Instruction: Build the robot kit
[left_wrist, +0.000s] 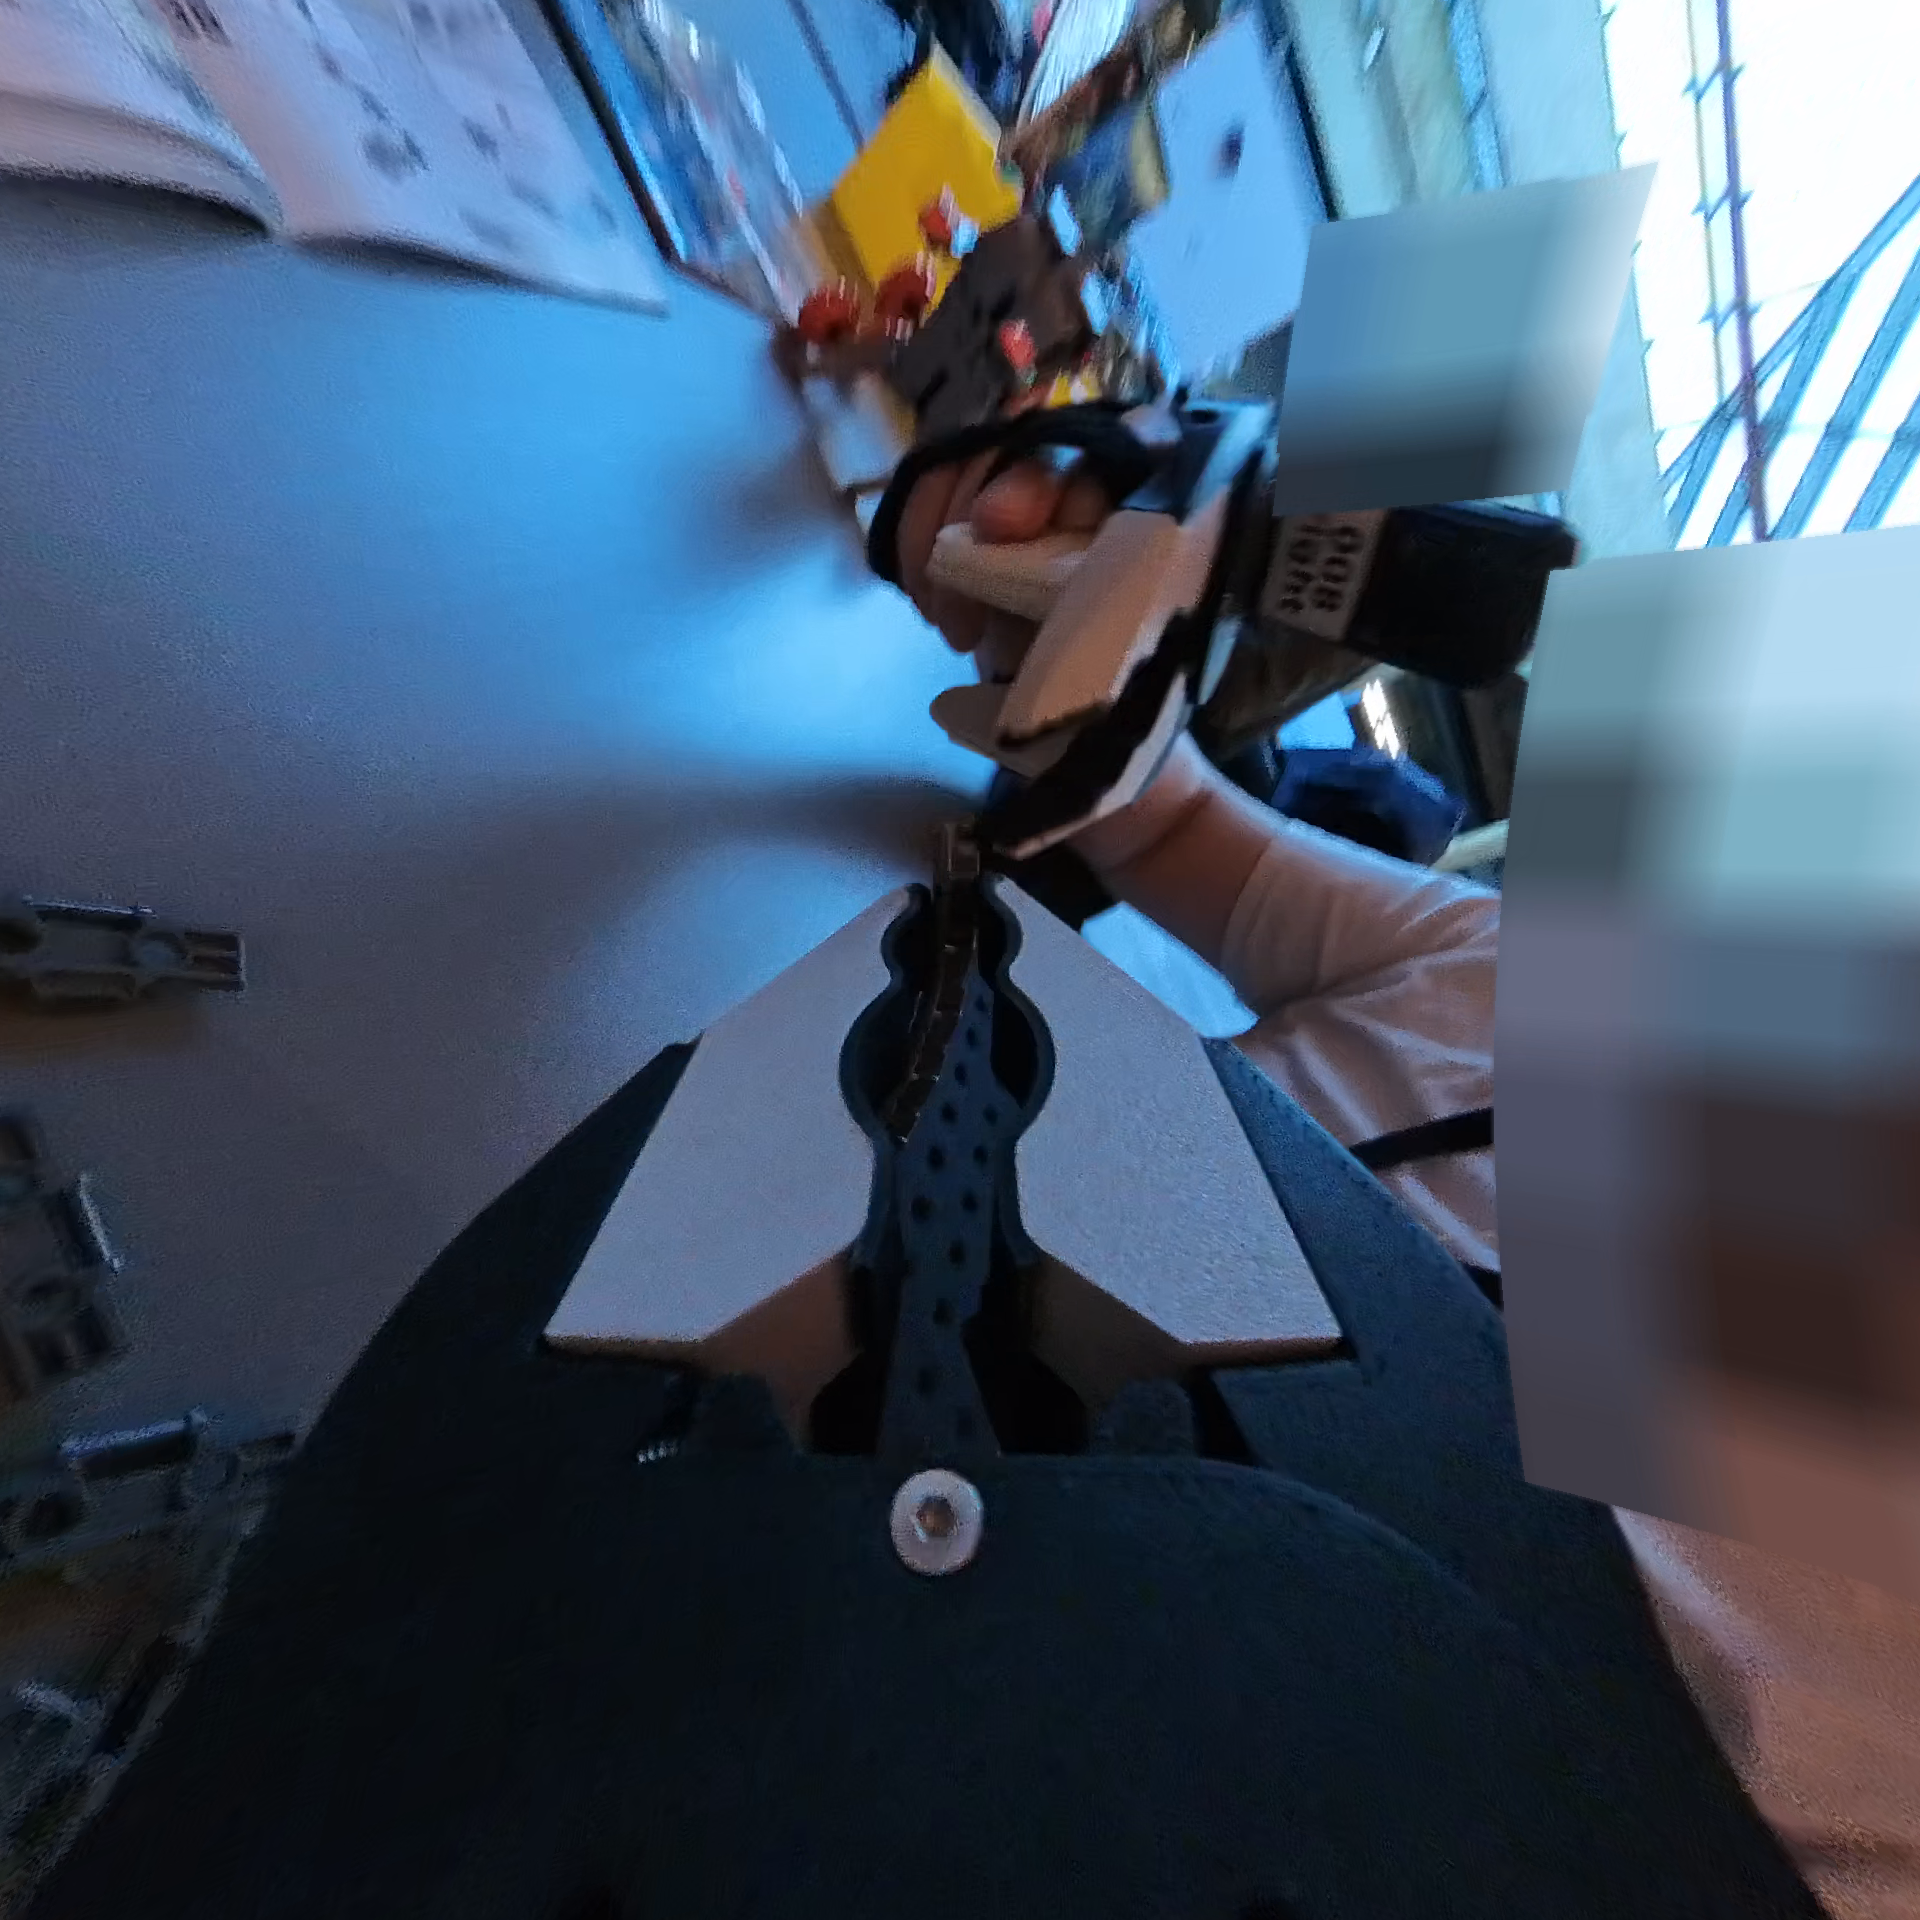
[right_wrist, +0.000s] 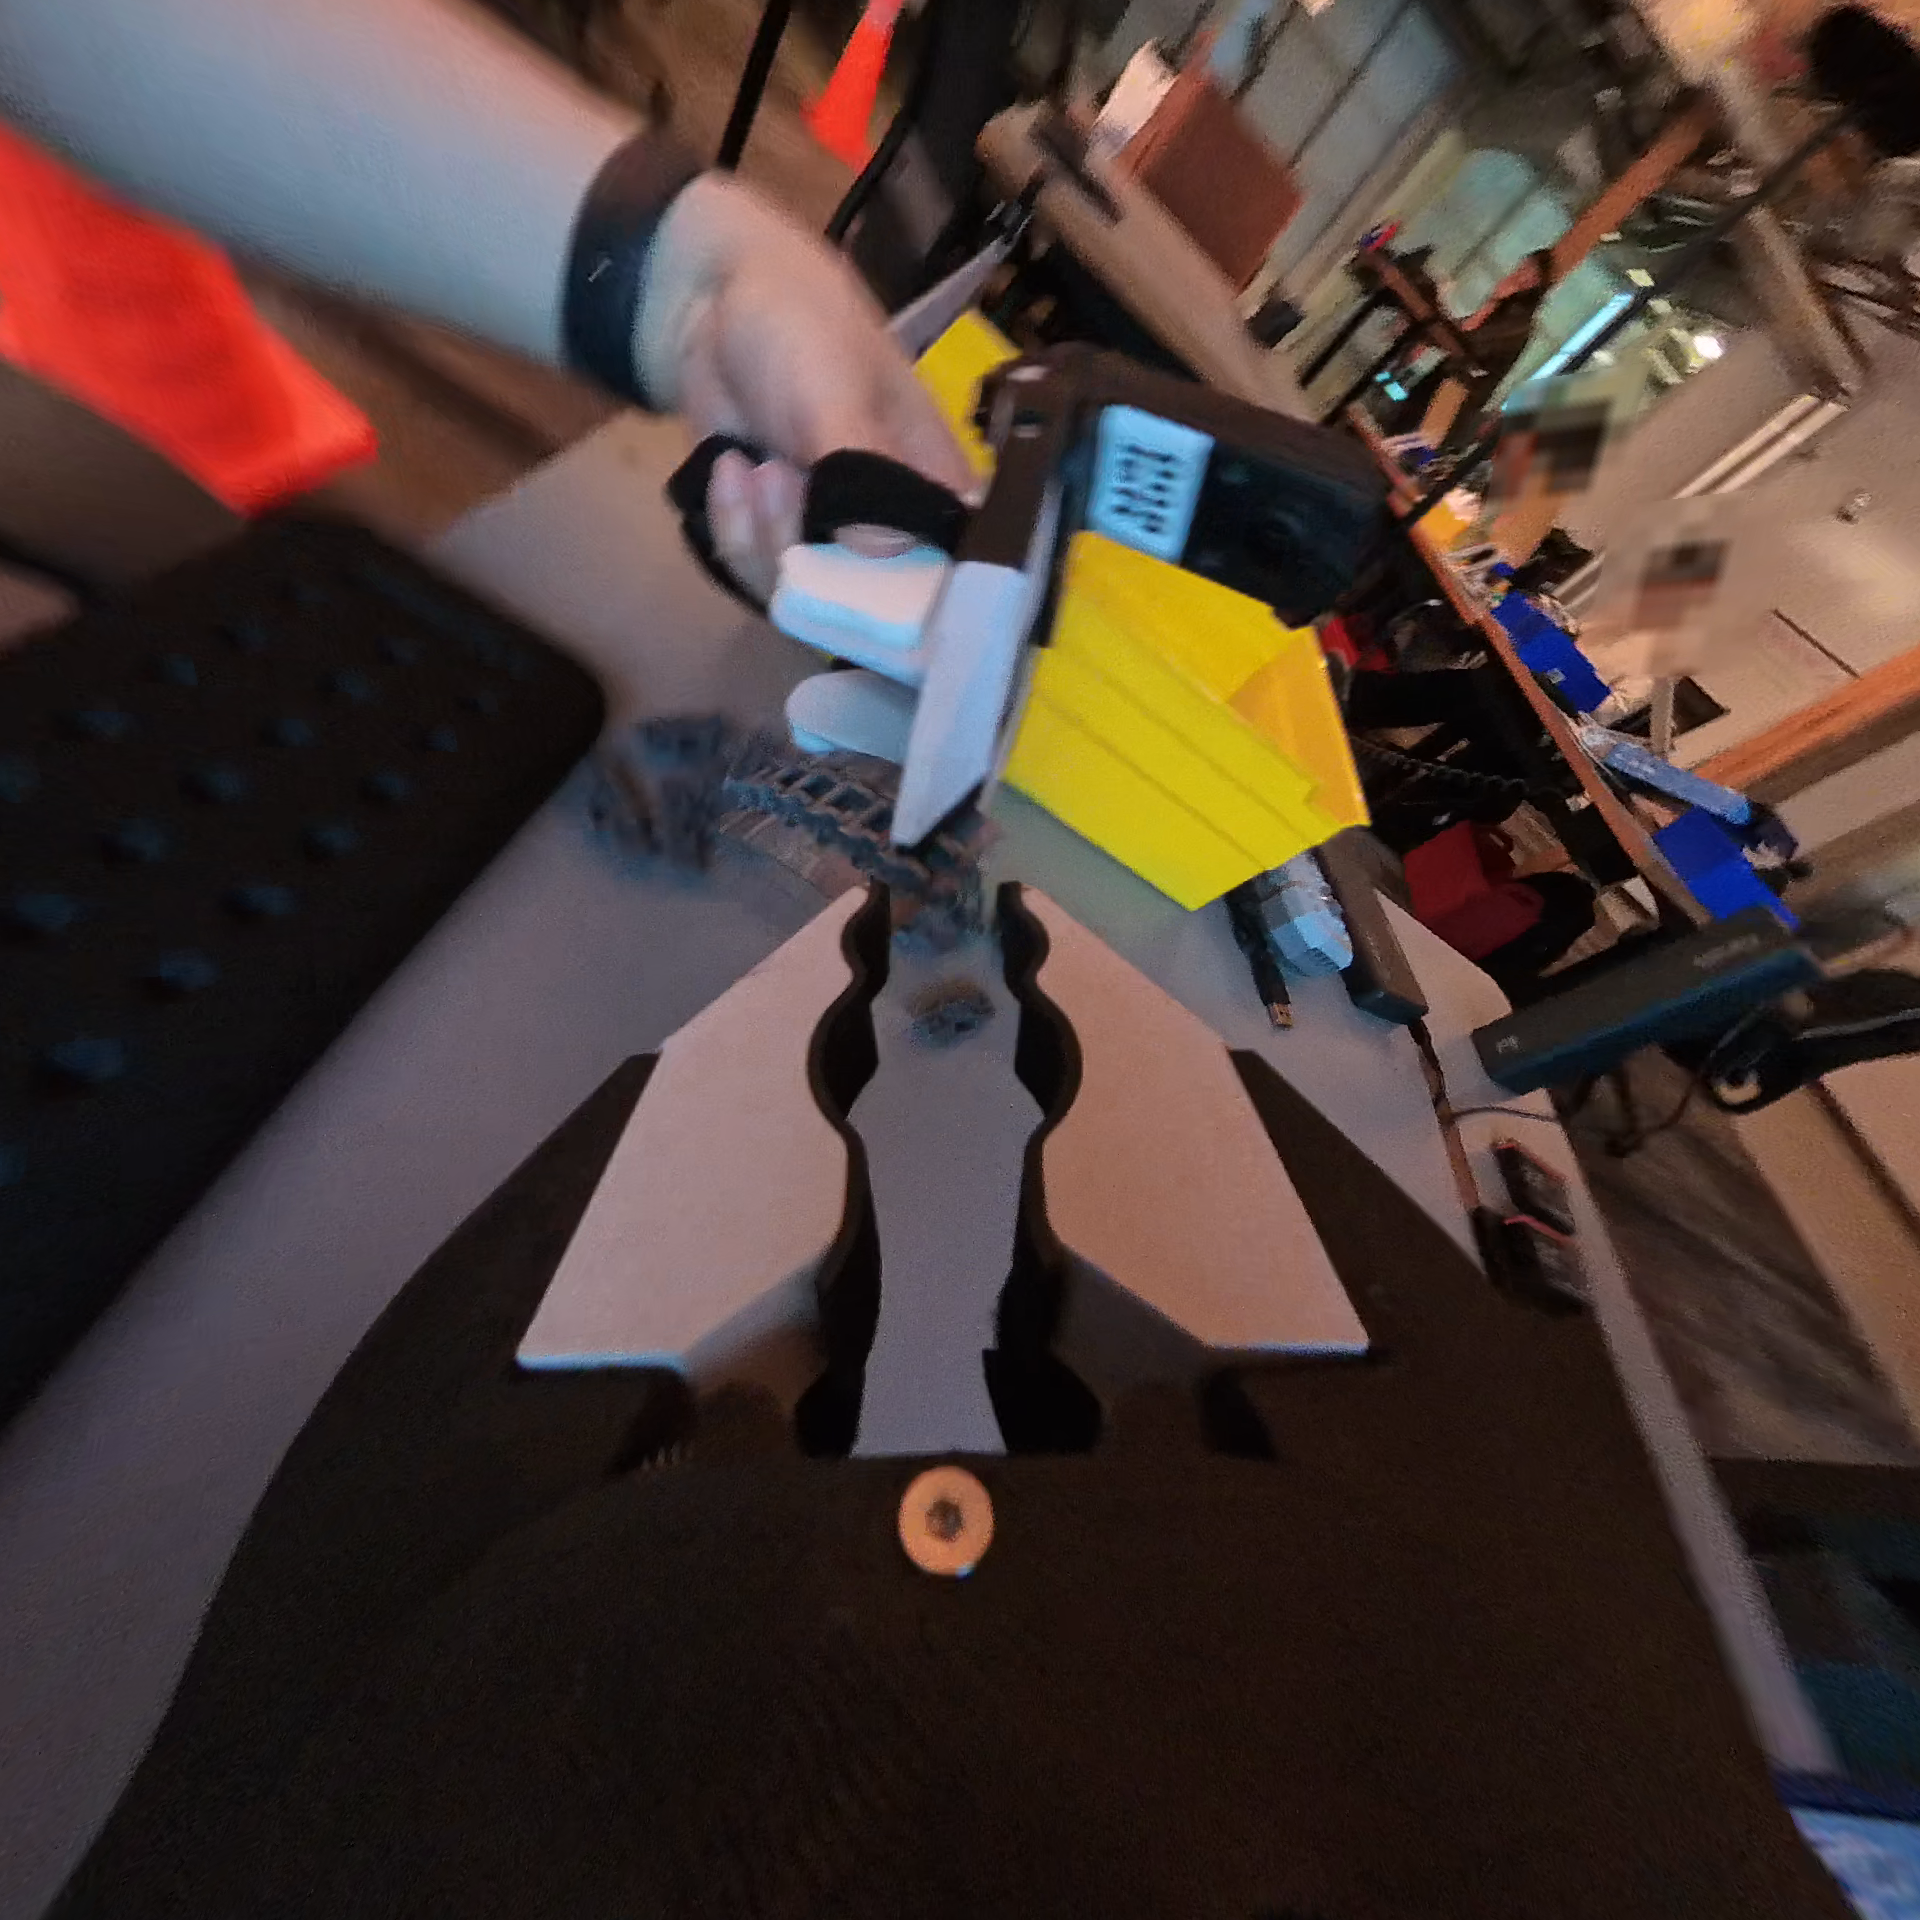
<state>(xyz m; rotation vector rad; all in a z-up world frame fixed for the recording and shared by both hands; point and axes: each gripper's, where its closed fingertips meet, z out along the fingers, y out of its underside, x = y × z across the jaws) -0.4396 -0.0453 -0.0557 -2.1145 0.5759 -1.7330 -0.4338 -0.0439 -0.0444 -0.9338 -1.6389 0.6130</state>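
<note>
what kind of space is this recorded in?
Likely a maker-style workshop or lab: a white worktable with small grey plastic parts, a yellow parts bin, and long cluttered benches running behind.

Motion-blurred, fisheye-warped frames; blown-out window glare

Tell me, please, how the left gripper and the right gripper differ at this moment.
The left gripper is shut on a thin dark strip; the right gripper is open and holds nothing. The left points at the other hand-held unit; the right points at small dark parts on the table. Both have white fingers.
</note>
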